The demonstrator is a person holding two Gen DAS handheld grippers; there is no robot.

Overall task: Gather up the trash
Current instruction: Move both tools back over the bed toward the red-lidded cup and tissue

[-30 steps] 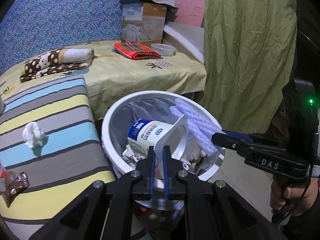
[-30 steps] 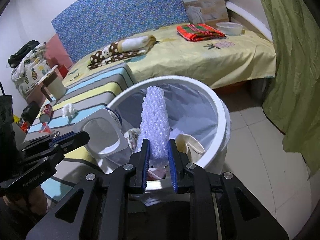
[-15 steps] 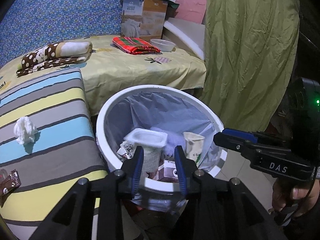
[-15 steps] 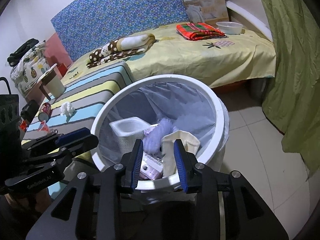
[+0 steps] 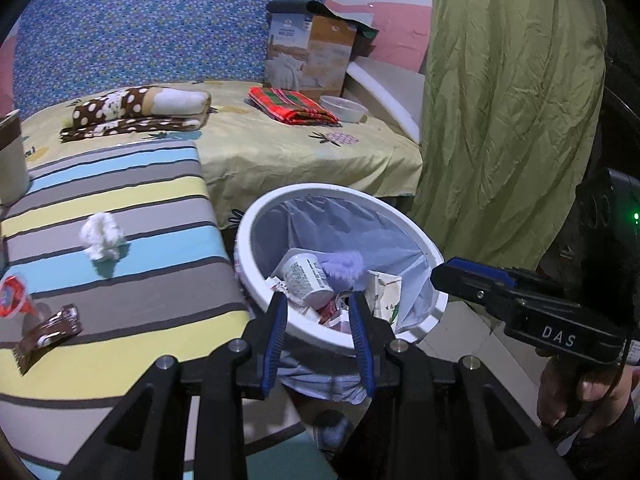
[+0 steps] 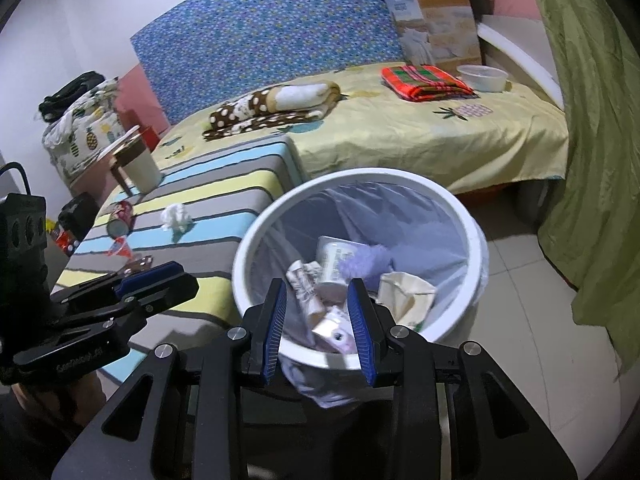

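Left wrist view: a brown snack wrapper (image 5: 46,330) and a crumpled white tissue (image 5: 102,236) lie on the striped table (image 5: 160,300), left of the left gripper (image 5: 318,320), the nearer one. Rightward, the white round bin (image 5: 424,248) now holds the dropped yogurt cup (image 5: 306,278) and purple foam net (image 5: 344,264). Both grippers, right gripper (image 6: 320,322) included, have released fingers, empty.

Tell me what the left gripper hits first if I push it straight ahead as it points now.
Probably the trash bin's near rim, or the yogurt cup inside; the open left gripper frames both. Depth is unclear.

Cup (image 5: 306,280) in bin (image 5: 424,242); tissue (image 5: 101,236) on bench (image 5: 132,304) left.
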